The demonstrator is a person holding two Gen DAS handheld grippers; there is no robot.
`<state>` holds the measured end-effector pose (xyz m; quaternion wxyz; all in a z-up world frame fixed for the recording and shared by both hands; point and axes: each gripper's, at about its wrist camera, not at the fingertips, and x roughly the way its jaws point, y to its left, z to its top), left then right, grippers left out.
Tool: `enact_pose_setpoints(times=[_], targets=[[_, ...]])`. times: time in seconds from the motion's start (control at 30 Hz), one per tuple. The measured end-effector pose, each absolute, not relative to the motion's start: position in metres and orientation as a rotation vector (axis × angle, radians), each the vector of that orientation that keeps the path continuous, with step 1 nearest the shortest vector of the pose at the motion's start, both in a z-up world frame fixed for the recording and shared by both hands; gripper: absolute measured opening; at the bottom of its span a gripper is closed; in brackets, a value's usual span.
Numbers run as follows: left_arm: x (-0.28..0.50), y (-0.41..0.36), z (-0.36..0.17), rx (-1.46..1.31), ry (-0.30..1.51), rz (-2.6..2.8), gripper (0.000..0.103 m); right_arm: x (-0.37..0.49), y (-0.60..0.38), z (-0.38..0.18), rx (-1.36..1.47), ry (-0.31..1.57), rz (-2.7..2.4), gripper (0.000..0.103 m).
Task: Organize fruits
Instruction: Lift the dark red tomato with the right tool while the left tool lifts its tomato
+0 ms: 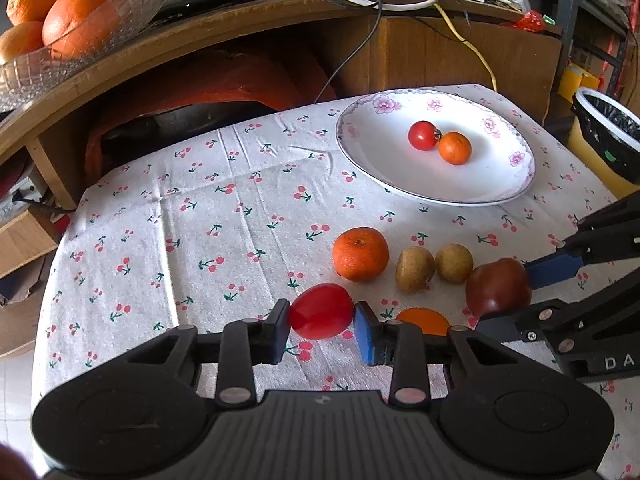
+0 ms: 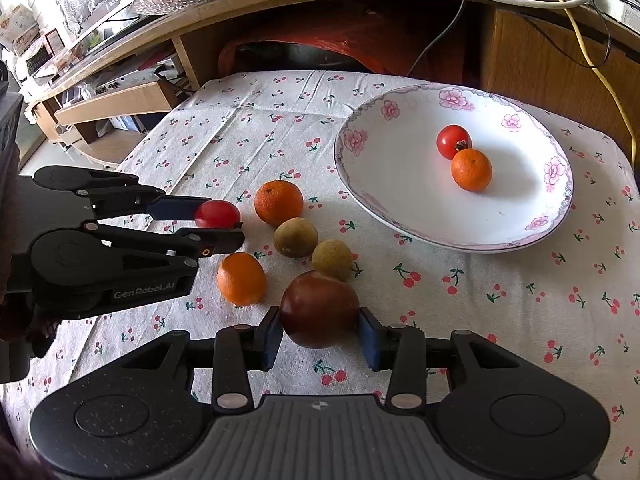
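Observation:
My left gripper [image 1: 321, 322] is shut on a small red tomato [image 1: 321, 317], which also shows in the right wrist view as the small red tomato [image 2: 216, 213] in the left gripper [image 2: 218, 220]. My right gripper [image 2: 319, 330] is shut on a dark red tomato [image 2: 319, 309]; the left wrist view shows that dark tomato [image 1: 498, 287] at its right. On the cloth lie a large orange [image 2: 278, 202], a smaller orange [image 2: 241, 278] and two brown round fruits [image 2: 295, 237] [image 2: 332, 259]. The flowered white plate [image 2: 400, 200] holds a red tomato [image 2: 453, 141] touching a small orange [image 2: 471, 169].
A cherry-print cloth [image 1: 200, 220] covers the small table. Behind it stands a curved wooden desk [image 1: 160, 44] with cables and a glass bowl of oranges [image 1: 68, 12]. A lined bin [image 1: 608, 136] stands at the right. Bare cloth lies left of the plate.

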<state>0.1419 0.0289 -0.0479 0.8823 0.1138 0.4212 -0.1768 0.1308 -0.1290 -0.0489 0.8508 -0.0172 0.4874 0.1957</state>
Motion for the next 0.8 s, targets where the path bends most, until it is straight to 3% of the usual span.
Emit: enact_pose_setpoints(times=[0.8], targets=[[0.119, 0.029, -0.031, 0.242, 0.874, -0.416, 0.042, 0.12, -0.13, -0.04, -0.065, 1.011, 0.423, 0.034]])
